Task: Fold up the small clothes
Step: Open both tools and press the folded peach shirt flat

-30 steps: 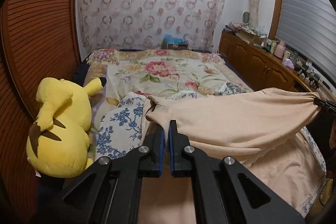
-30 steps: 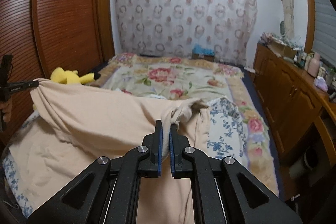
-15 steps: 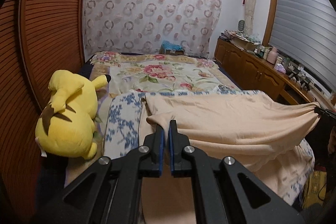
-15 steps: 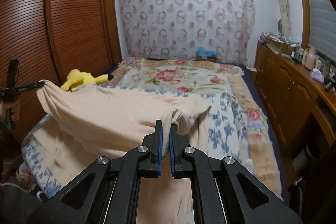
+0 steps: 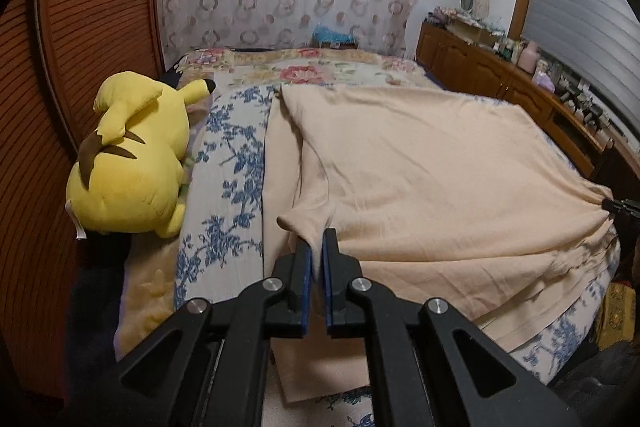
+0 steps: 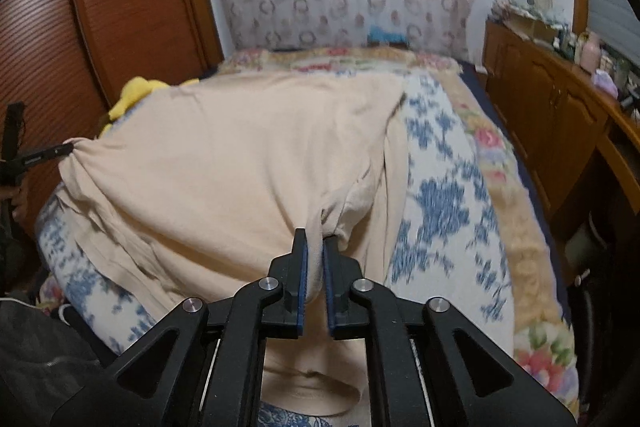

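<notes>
**A:** So what did we have at that point, left to right? From our left wrist camera: the yellow plush toy [image 5: 136,163] lay on its side at the left edge of the bed, on the blue-flowered sheet [image 5: 232,163]. Just right of it the peach cloth [image 5: 420,167] was spread flat over that sheet, folded double.

**B:** Yep, and our left gripper [image 5: 317,247] had its jaws pinched nearly together on the near left corner of the cloth. At the far right of that view, the other corner was bunched at the tip of our right gripper [image 5: 610,205].

**A:** And the right camera?

**B:** Blurry. Our right gripper [image 6: 315,241] had just been easing its jaws apart, only a narrow gap, with the cloth's corner still between the pads. We couldn't tell if they still pressed it. Wooden cabinets [image 6: 552,115] ran along the right.
</notes>
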The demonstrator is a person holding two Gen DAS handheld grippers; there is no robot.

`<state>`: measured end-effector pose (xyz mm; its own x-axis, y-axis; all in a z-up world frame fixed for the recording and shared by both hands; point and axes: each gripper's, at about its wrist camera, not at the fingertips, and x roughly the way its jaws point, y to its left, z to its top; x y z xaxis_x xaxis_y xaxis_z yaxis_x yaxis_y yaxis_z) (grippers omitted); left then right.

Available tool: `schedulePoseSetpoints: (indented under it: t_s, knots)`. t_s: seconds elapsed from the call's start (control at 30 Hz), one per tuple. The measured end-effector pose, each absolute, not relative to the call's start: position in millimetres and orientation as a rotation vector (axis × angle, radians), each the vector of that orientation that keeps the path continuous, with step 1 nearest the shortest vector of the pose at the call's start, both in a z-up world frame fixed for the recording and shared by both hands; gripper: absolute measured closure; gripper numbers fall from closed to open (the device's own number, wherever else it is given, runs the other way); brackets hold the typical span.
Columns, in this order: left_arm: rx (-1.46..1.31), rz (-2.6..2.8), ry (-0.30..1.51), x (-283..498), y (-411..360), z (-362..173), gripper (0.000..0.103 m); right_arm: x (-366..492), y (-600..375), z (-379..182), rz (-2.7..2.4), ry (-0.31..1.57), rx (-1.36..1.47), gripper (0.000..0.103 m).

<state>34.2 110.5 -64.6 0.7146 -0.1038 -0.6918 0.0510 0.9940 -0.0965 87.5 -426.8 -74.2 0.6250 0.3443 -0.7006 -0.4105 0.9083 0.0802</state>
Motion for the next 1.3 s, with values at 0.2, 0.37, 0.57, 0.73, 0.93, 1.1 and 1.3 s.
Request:
schedulePoseSetpoints:
  t_s: [0.2,0.37,0.57,0.73,0.93,1.1,1.3]
  knots:
    - [-0.061,-0.077,0.769,27.6,104.9,-64.4,0.094,82.2,-435.9,-67.1,0.369,0.761,-0.129,0.063]
    - [-0.05,-0.074,0.745,22.5,104.6,-60.7,0.071,80.1,-440.7,-49.5,0.335,0.704,-0.144,0.047]
    - [-0.044,-0.086,0.77,27.7,102.3,-69.3,0.045,89.7,-420.9,-54.8,0.365,0.702,-0.149,0.044]
    - [-0.048,-0.058,0.83,34.6,102.6,-89.2,0.045,98.5,-394.4,-73.8,0.425,0.723,-0.158,0.044]
    - [-0.056,-0.037,0.864,34.6,103.8,-103.5,0.045,109.4,-369.1,-95.6,0.464,0.767,-0.176,0.044]
    - [-0.056,-0.032,0.857,32.7,103.1,-105.5,0.045,112.7,-362.8,-101.5,0.466,0.785,-0.188,0.044]
    - [-0.052,-0.032,0.845,32.2,104.4,-107.2,0.044,113.9,-364.1,-106.3,0.46,0.814,-0.181,0.044]
